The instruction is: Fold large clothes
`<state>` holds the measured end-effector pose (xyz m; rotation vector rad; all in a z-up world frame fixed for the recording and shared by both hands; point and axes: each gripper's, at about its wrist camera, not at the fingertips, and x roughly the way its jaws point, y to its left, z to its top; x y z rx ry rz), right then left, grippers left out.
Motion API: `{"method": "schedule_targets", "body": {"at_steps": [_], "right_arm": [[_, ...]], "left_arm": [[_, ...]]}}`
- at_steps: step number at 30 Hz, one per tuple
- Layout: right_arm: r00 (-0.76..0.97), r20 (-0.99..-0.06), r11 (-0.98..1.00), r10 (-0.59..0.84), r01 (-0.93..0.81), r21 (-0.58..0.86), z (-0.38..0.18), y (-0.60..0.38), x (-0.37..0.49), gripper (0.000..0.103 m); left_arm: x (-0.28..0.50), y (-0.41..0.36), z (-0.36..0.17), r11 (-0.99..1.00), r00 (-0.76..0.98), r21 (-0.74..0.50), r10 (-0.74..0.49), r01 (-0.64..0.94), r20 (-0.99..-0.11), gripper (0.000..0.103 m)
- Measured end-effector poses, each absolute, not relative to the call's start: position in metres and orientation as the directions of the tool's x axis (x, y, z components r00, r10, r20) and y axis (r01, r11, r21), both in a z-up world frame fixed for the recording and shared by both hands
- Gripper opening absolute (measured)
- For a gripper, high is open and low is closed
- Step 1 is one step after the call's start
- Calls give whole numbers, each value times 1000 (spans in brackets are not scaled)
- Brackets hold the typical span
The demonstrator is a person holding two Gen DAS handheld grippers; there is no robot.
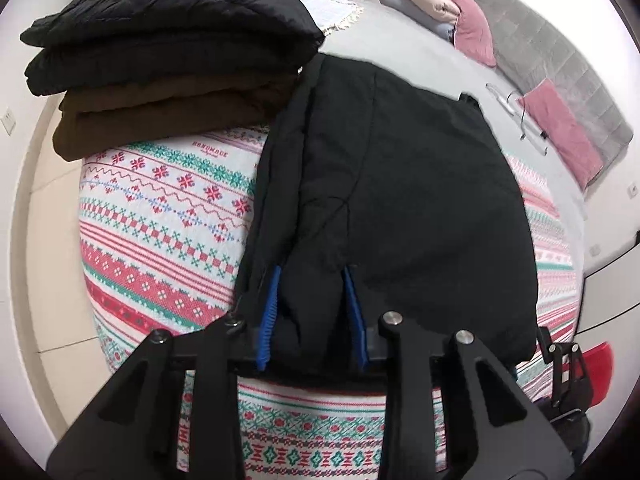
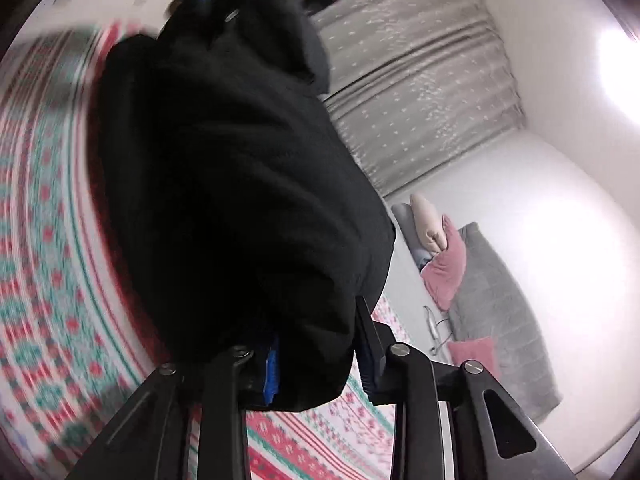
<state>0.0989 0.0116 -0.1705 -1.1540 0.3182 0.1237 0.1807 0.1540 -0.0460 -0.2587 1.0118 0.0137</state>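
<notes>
A: We hold the black garment [image 1: 400, 184] over the patterned bed cover [image 1: 160, 208], left gripper [image 1: 312, 312] pinching its near edge.

B: Our right gripper [image 2: 320, 364] pinches a thick bunch too. If that bulk slips, we think the fold skews, or drags against the folded stack [image 1: 168, 60].

We see a black padded garment [image 1: 400, 184] spread ahead of our left gripper [image 1: 312, 316], its near hem bunched between the blue pads, the far end beside folded dark clothes [image 1: 168, 52].
</notes>
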Motion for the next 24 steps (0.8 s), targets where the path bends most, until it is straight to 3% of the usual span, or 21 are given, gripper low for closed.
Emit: {"method": "schedule_targets", "body": {"at_steps": [4,14,17,21,24], "right_arm": [[954,-291,303,-76,-256,-918,-192,13,97,28],[899,-437,355,-9,-405,-842,-172,8,108,28],[880,-474,394,18,-442,-806,-158,6,112,33],[778,-618,520,114,-577,-630,-119,-17,118,40],[647,-696,638,312,-685,-352,-71,-42,127,38]], "left_arm": [[178,150,-53,976,521,-179,-90,-123,-849,34],[167,145,-59,980,522,-159,-76,-116,-849,34],[167,145,-59,979,520,-166,-80,-120,-850,34],[168,144,-58,978,514,-164,-77,-127,-854,34],[169,144,-58,977,508,-166,-76,-134,-858,34]]}}
